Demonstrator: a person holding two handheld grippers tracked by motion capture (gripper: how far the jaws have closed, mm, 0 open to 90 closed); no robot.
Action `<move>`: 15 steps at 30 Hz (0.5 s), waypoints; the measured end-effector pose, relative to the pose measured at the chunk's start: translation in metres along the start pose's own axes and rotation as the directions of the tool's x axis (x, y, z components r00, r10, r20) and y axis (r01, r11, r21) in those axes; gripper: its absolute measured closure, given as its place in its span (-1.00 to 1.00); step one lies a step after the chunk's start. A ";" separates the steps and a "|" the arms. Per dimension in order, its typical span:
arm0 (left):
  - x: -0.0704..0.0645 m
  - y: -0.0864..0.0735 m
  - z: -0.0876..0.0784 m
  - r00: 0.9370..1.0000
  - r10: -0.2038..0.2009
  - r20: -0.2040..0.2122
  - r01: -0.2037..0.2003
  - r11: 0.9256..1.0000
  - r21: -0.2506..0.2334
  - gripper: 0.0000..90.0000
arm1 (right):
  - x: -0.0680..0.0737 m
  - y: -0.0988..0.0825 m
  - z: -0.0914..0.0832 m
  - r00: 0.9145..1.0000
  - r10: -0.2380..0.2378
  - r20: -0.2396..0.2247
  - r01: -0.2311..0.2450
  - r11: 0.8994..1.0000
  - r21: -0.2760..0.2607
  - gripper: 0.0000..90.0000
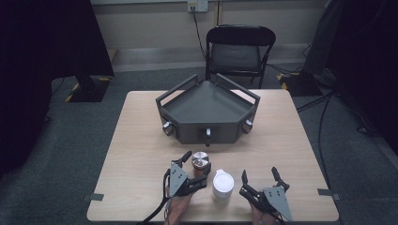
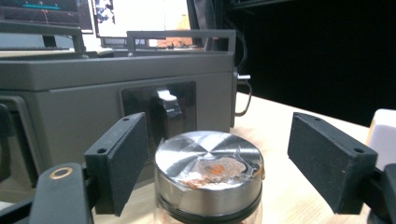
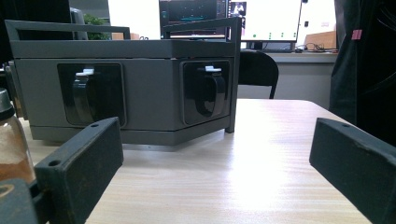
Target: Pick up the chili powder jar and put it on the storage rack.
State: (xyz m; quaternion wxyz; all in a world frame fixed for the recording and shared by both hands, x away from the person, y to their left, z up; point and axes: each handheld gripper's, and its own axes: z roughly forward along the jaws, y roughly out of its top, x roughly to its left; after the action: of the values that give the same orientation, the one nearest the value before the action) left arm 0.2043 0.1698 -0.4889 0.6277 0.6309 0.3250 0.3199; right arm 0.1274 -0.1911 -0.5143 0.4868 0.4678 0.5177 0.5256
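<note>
My left jaws (image 1: 196, 164) stand around the jar (image 1: 201, 161) near the front edge of the tabletop (image 1: 291, 150), a pad on each side of its metal lid (image 2: 208, 161) with a gap left on both sides, so nothing is gripped. My right jaws (image 1: 259, 177) are spread wide over bare wood near the front right corner, holding nothing. A white cup (image 1: 223, 186) stands between my two hands. The grey box (image 1: 206, 112) sits behind the jar, mid-tabletop.
</note>
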 end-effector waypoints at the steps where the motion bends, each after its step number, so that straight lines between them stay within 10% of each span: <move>1: 0.000 0.000 0.001 1.000 -0.001 0.003 0.001 1.000 0.005 -0.55 | 0.000 0.000 0.000 1.000 0.000 0.000 0.000 1.000 0.000 -0.97; 15: 0.002 -0.005 0.010 0.999 -0.035 -0.011 0.035 0.999 0.030 -0.30 | 0.000 0.000 0.000 1.000 0.000 0.000 0.000 1.000 0.000 -0.97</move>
State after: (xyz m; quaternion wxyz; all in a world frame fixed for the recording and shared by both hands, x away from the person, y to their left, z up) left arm 0.2138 0.1659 -0.4942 0.6219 0.6328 0.3442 0.3072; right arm 0.1274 -0.1912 -0.5143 0.4868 0.4676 0.5176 0.5257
